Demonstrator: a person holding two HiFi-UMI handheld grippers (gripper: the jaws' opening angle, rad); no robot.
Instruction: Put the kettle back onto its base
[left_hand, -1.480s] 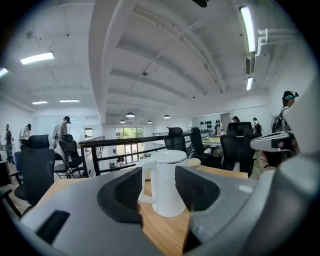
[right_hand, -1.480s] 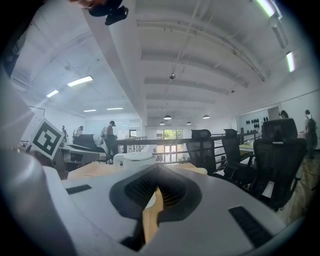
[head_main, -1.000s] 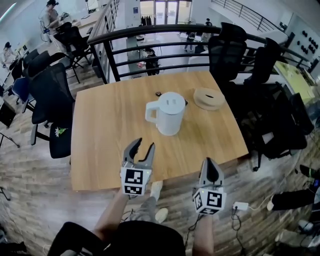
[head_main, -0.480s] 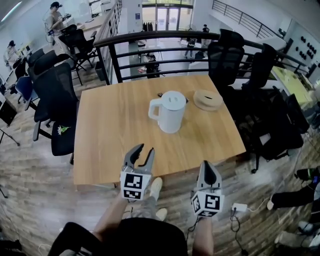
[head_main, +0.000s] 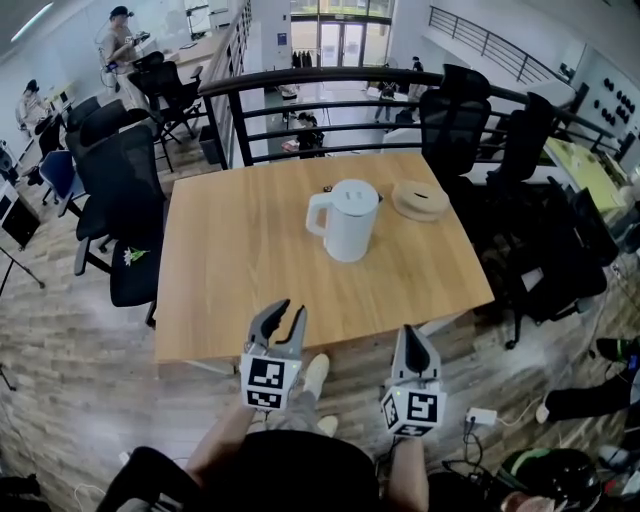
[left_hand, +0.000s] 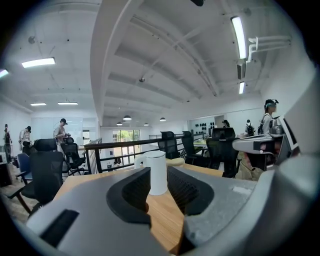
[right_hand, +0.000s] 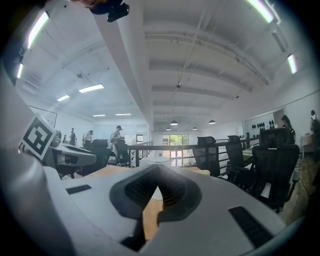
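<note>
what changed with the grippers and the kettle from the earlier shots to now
Both grippers drew back toward the person, away from the kettle. The left gripper has just been closing its jaws; they are narrower but apart, with nothing between them. The right gripper kept its jaws together and empty. The kettle stayed upright on the table, beside the round base, untouched.

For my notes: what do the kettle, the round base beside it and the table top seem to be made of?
Kettle: probably matte white plastic, since the surface is even and dull with no metallic glare.
Round base: a tan, matte disc, either wood or wood-look plastic; it is too small to tell which.
Table top: light wood or wood-grain laminate with a satin finish; faint grain streaks show.
</note>
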